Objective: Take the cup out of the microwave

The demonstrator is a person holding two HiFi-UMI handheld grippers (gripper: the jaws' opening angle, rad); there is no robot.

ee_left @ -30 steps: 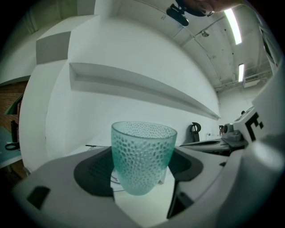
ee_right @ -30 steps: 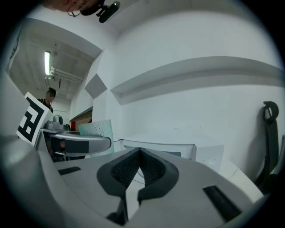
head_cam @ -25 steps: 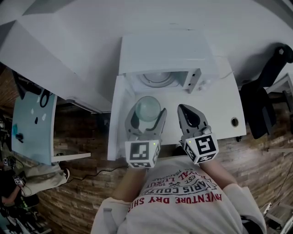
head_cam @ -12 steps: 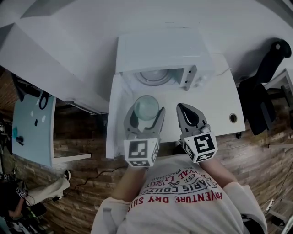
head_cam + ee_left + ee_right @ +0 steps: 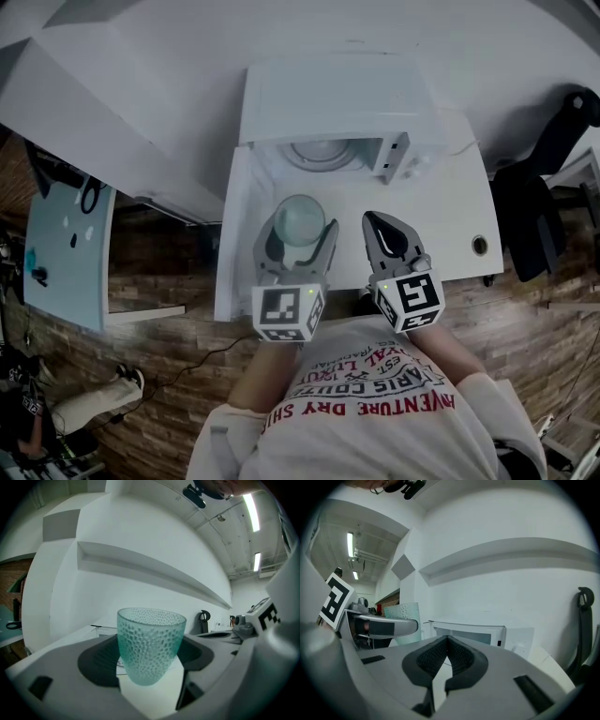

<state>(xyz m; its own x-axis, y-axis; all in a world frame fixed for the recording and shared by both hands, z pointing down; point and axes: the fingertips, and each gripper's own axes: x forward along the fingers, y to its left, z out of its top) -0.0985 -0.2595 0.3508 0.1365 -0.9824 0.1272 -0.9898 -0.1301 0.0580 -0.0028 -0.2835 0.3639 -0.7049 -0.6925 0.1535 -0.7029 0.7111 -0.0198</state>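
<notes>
Left gripper (image 5: 300,234), my jaws clamped on the translucent teal dimpled cup (image 5: 150,644) just outside the open white microwave (image 5: 333,103) (right gripper (image 5: 382,230) pinched together, empty): light, rigid, probably slippery and breakable, best gripped mid-wall.

Tally, standing beside bench:

- white box microwave (image 5: 328,103): 1; its open door (image 5: 236,234): 1; round glass turntable (image 5: 323,156) inside: 1
- teal dimpled glass cup (image 5: 149,644): 1
- grey two-jaw grippers: 2, namely left gripper (image 5: 300,230) and right gripper (image 5: 378,225)
- black-and-white marker cubes (image 5: 289,314): 2, one per gripper
- white rectangular table (image 5: 450,211): 1; round cable hole (image 5: 480,247) in top: 1
- black office chair (image 5: 534,216): 1
- person in white printed T-shirt (image 5: 375,412): 1
- ceiling strip lights (image 5: 248,508), left gripper view: 2
</notes>
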